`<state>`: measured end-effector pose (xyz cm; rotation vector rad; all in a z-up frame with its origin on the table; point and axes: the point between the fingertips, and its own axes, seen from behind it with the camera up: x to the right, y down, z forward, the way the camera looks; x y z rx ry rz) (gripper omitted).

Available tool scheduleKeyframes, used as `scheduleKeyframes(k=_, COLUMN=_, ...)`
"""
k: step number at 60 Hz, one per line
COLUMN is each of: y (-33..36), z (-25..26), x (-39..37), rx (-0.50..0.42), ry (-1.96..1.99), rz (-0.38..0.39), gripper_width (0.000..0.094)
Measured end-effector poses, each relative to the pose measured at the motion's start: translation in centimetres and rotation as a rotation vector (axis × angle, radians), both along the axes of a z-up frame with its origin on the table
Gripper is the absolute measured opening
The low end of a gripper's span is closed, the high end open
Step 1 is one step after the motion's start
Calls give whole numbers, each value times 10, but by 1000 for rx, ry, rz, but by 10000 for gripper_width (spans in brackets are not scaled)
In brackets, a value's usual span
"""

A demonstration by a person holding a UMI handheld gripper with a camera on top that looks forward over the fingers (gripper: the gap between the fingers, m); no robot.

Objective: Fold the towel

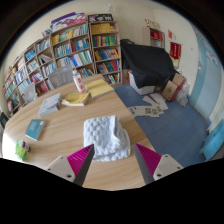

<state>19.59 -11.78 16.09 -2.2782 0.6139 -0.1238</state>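
Note:
A white towel lies bunched on the round wooden table, just ahead of my fingers and slightly between their tips. My gripper is open, its two pink pads spread wide to either side of the towel's near edge. Nothing is held between the fingers. The towel's near edge sits on the table with bare wood showing between it and the gripper body.
On the table: a yellow book, a grey book, a teal book and a green object. Bookshelves stand behind. A black chair and blue carpet lie beyond the table.

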Motion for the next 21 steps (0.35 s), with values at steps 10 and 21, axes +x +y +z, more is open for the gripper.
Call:
scheduleKeyframes(k=10, y=-51, z=49, x=-54, rx=62, ry=3, rz=-30, gripper_width=832)
scheduleKeyframes(k=21, y=-93, z=75, x=-99, rx=99, ry=43, rz=-34, gripper_width=830)
